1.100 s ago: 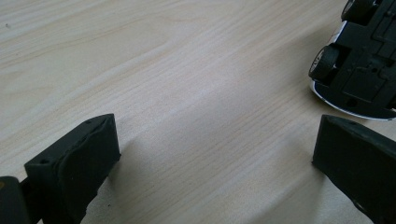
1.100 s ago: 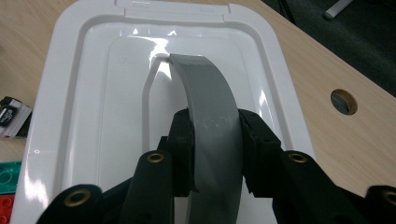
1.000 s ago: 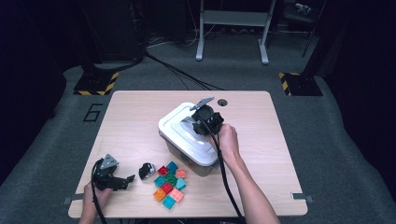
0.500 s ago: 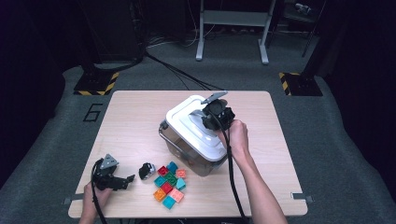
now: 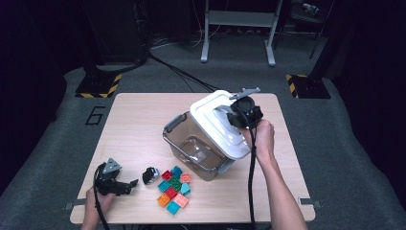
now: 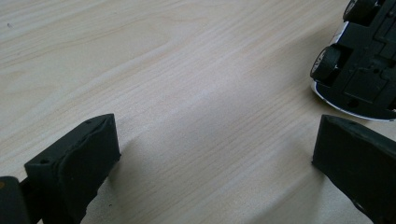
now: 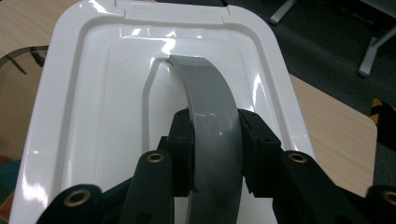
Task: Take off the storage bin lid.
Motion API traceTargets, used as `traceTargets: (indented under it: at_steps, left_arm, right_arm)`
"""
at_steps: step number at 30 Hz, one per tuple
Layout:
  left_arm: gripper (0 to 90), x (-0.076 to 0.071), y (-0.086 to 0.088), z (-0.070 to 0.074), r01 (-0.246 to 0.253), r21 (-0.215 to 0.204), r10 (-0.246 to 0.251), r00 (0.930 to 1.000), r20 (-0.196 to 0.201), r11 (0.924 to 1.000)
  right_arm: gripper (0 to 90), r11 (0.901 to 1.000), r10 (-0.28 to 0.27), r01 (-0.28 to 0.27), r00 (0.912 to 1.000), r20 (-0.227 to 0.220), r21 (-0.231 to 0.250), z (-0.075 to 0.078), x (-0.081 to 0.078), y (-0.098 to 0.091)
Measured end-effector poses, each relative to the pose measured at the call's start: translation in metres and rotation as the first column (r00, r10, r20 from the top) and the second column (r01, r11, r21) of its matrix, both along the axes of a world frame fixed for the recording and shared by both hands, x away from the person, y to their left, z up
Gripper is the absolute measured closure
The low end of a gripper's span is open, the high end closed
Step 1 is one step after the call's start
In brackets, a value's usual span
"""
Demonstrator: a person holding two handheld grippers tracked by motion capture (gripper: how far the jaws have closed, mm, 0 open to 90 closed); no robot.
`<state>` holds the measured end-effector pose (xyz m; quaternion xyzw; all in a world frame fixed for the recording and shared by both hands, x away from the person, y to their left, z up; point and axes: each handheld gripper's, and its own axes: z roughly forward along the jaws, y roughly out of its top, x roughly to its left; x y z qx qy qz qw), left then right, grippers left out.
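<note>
My right gripper [image 5: 242,115] is shut on the grey handle [image 7: 210,93] of a white lid [image 5: 218,122], holding it tilted above the right rim of a clear smoky box [image 5: 196,148]. In the right gripper view both jaws press the handle's sides, with the lid [image 7: 93,93] spread out beyond them. The box stands uncovered at the table's middle and looks empty. My left gripper [image 5: 127,184] rests low at the front left, open, with only bare wood between its jaws [image 6: 215,140]. A small toy car [image 5: 151,175] lies upside down just right of it [image 6: 362,60].
Several coloured bricks [image 5: 173,189] lie in a cluster in front of the box, beside the car. The wooden table [image 5: 134,129] is bare at the left and back. Dark floor, cables and a metal stand lie beyond the far edge.
The right gripper has lifted the lid off the box, up and to the right, and tilted it. The box now stands uncovered. The left gripper, car and bricks have not moved.
</note>
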<state>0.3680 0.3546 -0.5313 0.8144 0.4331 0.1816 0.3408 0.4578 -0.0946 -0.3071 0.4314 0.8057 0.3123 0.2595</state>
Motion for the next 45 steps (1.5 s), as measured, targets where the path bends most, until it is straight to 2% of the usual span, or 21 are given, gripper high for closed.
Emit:
traceTargets:
  at_steps: [8,13,20,25,31,36,37,41,45]
  left_arm:
    - [0.4,0.000,0.000,0.000,0.001,0.002,-0.001,1.0000,-0.001,1.0000]
    - [0.4,0.000,0.000,0.000,0.001,0.002,-0.001,1.0000,-0.001,1.0000]
    - [0.4,0.000,0.000,-0.001,-0.006,-0.001,0.006,0.9999,0.009,1.0000]
    - [0.4,0.000,0.000,-0.001,-0.008,0.001,0.008,0.9999,0.010,1.0000]
    - [0.4,0.000,0.000,0.000,-0.002,0.004,0.002,1.0000,0.001,1.0000]
    - [0.4,0.000,0.000,-0.001,-0.008,0.001,0.008,0.9999,0.010,1.0000]
    - [0.4,0.000,0.000,0.000,-0.002,0.004,0.002,1.0000,0.000,1.0000]
    - [0.4,0.000,0.000,0.000,-0.002,0.004,0.002,1.0000,0.000,1.0000]
    - [0.4,0.000,0.000,0.000,-0.003,0.004,0.003,1.0000,0.000,1.0000]
  right_arm:
    - [68.0,0.9963,-0.085,0.085,0.9964,-0.002,0.013,0.000,0.005,-0.035]
    - [68.0,0.9878,-0.151,0.151,0.9885,-0.011,0.038,-0.006,0.009,-0.059]
    - [68.0,0.9727,-0.228,0.229,0.9731,-0.031,0.036,-0.018,0.013,-0.084]
    - [68.0,0.9524,-0.300,0.302,0.9525,-0.050,0.039,-0.032,0.017,-0.101]
    - [68.0,0.9220,-0.380,0.384,0.9213,-0.083,0.045,-0.052,0.021,-0.115]
    - [67.9,0.8986,-0.432,0.437,0.8964,-0.101,0.039,-0.071,0.023,-0.122]
    - [67.9,0.8958,-0.437,0.443,0.8928,-0.110,0.037,-0.075,0.023,-0.122]
    - [67.9,0.8872,-0.455,0.461,0.8814,-0.128,0.022,-0.091,0.025,-0.123]
    - [67.8,0.8762,-0.472,0.481,0.8696,-0.144,0.031,-0.104,0.026,-0.125]
